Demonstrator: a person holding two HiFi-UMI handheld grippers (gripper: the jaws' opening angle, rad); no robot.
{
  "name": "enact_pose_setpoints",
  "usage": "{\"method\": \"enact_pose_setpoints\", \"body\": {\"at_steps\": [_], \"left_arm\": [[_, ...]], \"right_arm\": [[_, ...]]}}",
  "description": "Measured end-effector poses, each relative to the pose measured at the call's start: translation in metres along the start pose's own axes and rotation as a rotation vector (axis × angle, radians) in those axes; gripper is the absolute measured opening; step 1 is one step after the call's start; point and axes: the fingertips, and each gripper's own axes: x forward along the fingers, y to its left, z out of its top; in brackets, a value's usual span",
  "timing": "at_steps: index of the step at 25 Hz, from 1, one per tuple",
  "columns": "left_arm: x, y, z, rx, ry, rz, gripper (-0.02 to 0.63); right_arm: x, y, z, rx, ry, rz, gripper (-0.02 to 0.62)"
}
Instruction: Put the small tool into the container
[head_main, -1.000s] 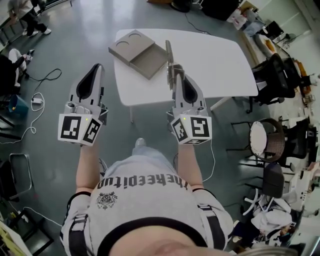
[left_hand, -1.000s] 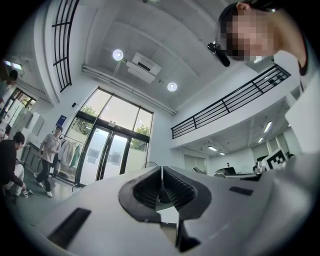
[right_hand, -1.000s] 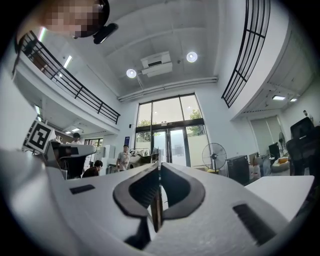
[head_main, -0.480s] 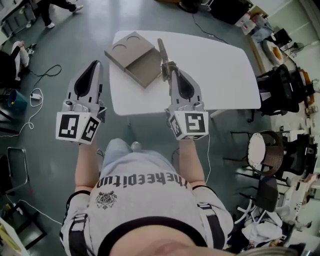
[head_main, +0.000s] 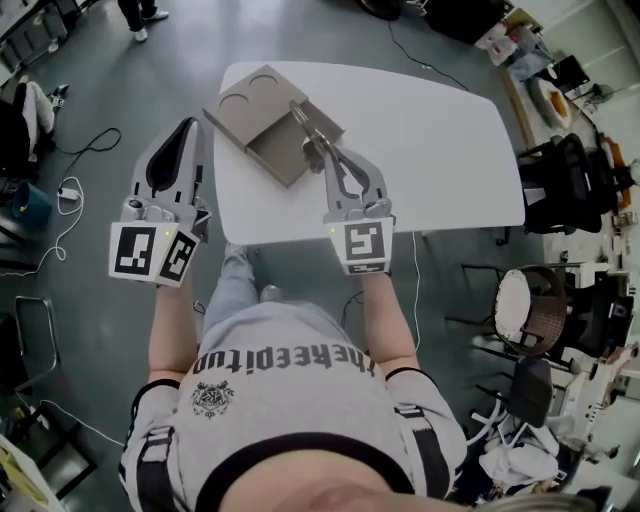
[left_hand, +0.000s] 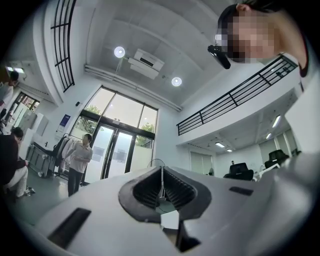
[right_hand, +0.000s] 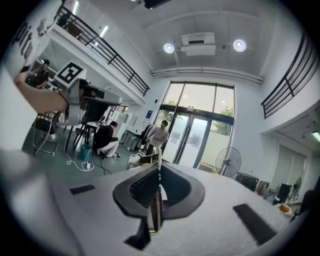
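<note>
A flat grey-brown container (head_main: 250, 105) lies on the white table (head_main: 430, 130). Its lid has two round recesses, and its open tray (head_main: 283, 150) sticks out toward me. My right gripper (head_main: 320, 153) hovers over the tray's right side, shut on a small thin metal tool (head_main: 303, 120) that points up and to the left across the tray. The right gripper view shows the tool (right_hand: 159, 165) edge-on, clamped between the right gripper (right_hand: 158, 175) pads. My left gripper (head_main: 183, 127) hangs over the floor left of the table. In its own view the left gripper (left_hand: 161, 184) is shut and holds nothing.
The table's near edge (head_main: 300, 240) runs just under my right hand. Office chairs (head_main: 560, 180) and a round stool (head_main: 525, 290) stand to the right. Cables (head_main: 70, 200) trail on the floor at left. Both gripper views look up at ceiling, glass doors and standing people.
My right gripper carried the tool forward and to the left, from the table's edge to above the container's open tray, and the tool now leans left. The left gripper barely moved.
</note>
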Motion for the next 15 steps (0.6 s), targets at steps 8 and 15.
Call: {"method": "enact_pose_setpoints", "body": {"at_steps": [8, 15], "left_arm": [[0.044, 0.028, -0.01, -0.005, 0.011, -0.025, 0.012], [0.082, 0.054, -0.02, -0.013, 0.034, -0.054, 0.012]], "right_arm": [[0.053, 0.013, -0.05, -0.162, 0.142, 0.085, 0.006], [0.087, 0.022, -0.099, -0.365, 0.292, 0.174, 0.006]]}}
